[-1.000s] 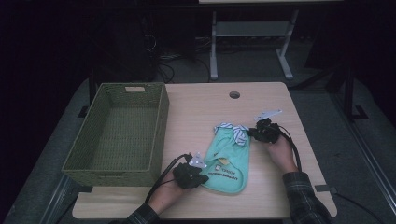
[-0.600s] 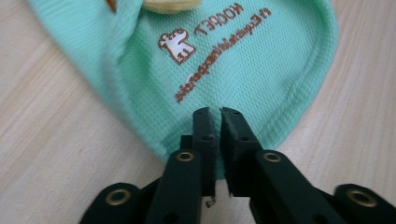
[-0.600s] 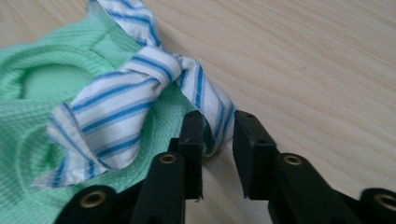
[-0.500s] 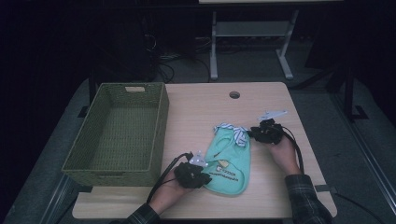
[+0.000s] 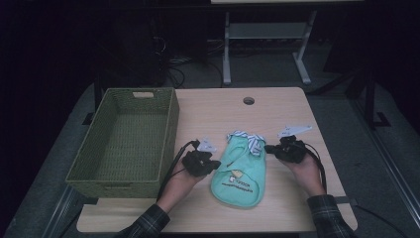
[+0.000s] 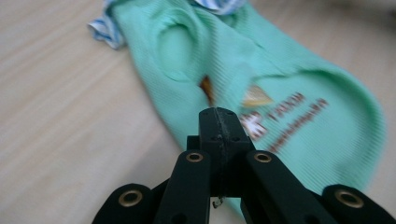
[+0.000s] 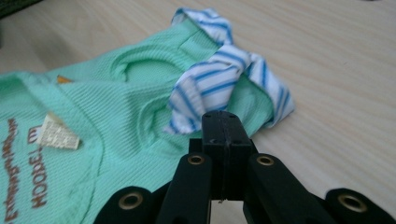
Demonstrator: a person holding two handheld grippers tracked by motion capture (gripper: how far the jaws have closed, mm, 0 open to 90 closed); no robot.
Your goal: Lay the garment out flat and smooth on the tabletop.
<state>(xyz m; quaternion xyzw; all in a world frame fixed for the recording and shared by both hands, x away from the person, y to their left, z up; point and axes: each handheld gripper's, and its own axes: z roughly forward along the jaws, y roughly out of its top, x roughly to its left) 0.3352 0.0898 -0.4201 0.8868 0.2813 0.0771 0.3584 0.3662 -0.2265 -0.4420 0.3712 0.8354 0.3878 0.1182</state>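
Note:
A mint-green baby garment (image 5: 240, 171) with brown lettering and a blue-and-white striped collar (image 5: 246, 139) lies flat on the wooden table (image 5: 218, 109). My left gripper (image 5: 217, 163) sits at the garment's left edge. Its jaws have just been closing and are now shut, tips over the green cloth (image 6: 289, 74) with nothing between them (image 6: 218, 114). My right gripper (image 5: 267, 148) is just right of the collar. It too has just closed, shut and empty (image 7: 222, 116), with the striped collar (image 7: 219, 84) right beyond the tips.
A green woven basket (image 5: 171, 124), empty, stands at the table's left side, close to my left hand. A round cable hole (image 5: 248, 100) sits near the far edge. Dark floor and a metal stand lie beyond the table.
My left gripper has moved away from the front edge, up along the garment's left side. My right gripper has shifted slightly right and nearer, off the collar. The garment lies as before.

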